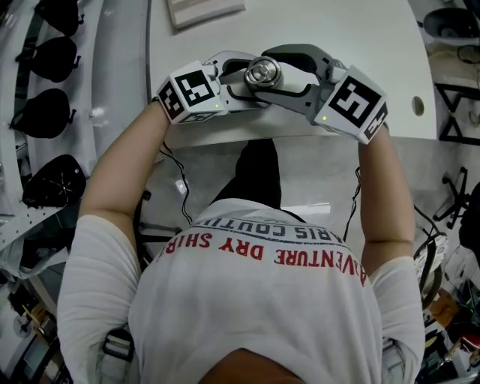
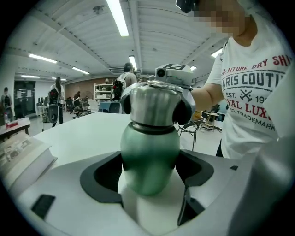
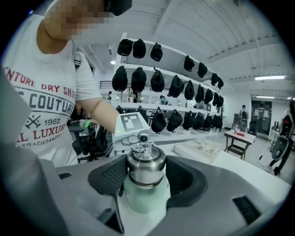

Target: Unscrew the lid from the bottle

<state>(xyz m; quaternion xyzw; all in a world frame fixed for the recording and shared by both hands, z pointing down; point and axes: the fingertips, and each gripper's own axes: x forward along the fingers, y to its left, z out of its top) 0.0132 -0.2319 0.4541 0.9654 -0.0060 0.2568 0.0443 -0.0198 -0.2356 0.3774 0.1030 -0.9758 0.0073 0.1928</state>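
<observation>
I log: left claw (image 2: 150, 177) clamped on green bottle (image 2: 150, 152); right claw (image 3: 145, 179) clamped round steel lid (image 3: 145, 162); white tabletop (image 1: 300, 30) beneath.

Bottle (image 2: 150, 156) between left gripper (image 1: 244, 84) and right gripper (image 1: 291, 73), over table's (image 1: 322, 34) near edge; lid (image 1: 264, 73) atop; book (image 1: 202, 11) behind

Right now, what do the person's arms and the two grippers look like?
Both the left gripper and right gripper are pale grey shells with black-lined jaws, each carrying a white cube with black square markers and a green light. Thin black cables hang from both. The person wears a white short-sleeved T-shirt with red and dark lettering; forearms are bare.
</observation>
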